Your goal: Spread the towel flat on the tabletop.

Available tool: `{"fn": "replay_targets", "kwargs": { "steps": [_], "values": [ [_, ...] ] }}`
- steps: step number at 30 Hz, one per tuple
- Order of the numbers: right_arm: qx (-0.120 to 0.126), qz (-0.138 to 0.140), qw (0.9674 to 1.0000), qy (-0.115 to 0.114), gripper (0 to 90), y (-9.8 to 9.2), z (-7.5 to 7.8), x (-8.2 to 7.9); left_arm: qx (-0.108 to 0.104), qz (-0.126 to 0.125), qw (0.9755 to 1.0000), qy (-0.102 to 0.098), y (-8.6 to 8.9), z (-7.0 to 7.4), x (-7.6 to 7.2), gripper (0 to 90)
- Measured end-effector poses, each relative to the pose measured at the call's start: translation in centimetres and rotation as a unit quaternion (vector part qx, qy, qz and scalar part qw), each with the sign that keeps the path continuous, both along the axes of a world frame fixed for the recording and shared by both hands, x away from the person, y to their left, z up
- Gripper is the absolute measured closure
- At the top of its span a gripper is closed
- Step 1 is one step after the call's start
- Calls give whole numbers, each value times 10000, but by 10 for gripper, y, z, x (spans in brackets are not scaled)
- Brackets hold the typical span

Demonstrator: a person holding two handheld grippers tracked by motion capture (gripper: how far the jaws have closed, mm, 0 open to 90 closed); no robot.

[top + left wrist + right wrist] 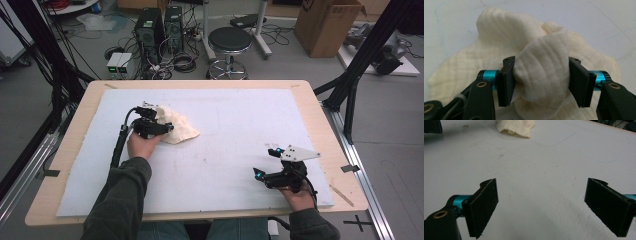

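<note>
The left claw (541, 82) pinches a raised fold of the cream cloth (499, 50), likely to lift it; the right claw (541, 207) waits wide open, empty, near right on the table (240, 120).

A lab: computer towers (159, 30), tangled cables (172, 62) (on bare floor), a stool (229, 41), a cardboard box (327, 22).

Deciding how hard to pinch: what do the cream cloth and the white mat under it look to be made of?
The cloth looks like soft woven cotton gauze, matte cream: fine crinkled ribs, and it bunches between the left gripper jaws. The white mat looks like matte foam or felt board, probably: faintly fuzzy, scuffed, pen-marked.
</note>
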State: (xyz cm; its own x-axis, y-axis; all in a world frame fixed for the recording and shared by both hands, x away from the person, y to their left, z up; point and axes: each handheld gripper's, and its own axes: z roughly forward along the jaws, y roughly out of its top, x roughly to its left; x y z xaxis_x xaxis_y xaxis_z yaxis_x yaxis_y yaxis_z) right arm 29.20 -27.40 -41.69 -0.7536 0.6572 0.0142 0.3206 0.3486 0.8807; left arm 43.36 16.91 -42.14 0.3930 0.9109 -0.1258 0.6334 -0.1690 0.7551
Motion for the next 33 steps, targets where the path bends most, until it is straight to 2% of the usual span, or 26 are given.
{"fn": "replay_targets", "kwargs": {
  "steps": [3,4,8,10,13,14,15,18,23,25,33],
  "values": [
    [2,0,10000,-5,110,0,0,0,-25,48,10000,14,-3,-4,2,461],
    [14,4,10000,-3,110,0,0,0,-37,79,10000,19,-5,-6,3,495],
    [24,23,10000,2,110,0,0,0,138,94,9999,-17,-10,-12,4,545],
    [9,49,10000,-2,110,0,0,1,258,110,9996,-61,-10,-12,4,617],
    [15,72,10000,24,110,2,0,1,213,144,9997,-45,-9,-12,5,675],
    [15,72,10000,24,110,2,0,1,214,135,9997,-37,-9,-12,4,675],
    [11,54,10000,24,110,2,-1,1,271,86,9996,-17,-8,-10,4,713],
    [-10,90,10000,15,110,3,-1,1,249,63,9997,-35,-8,-9,3,760],
    [-14,100,9999,39,110,4,-1,1,188,-52,9998,-23,-5,-4,1,785],
    [-17,110,9999,30,111,4,-1,1,77,-64,9999,-36,-3,0,0,786],
    [-12,112,9999,50,110,5,-2,1,-45,-345,9992,-197,-4,19,-14,788]
  ]
}}
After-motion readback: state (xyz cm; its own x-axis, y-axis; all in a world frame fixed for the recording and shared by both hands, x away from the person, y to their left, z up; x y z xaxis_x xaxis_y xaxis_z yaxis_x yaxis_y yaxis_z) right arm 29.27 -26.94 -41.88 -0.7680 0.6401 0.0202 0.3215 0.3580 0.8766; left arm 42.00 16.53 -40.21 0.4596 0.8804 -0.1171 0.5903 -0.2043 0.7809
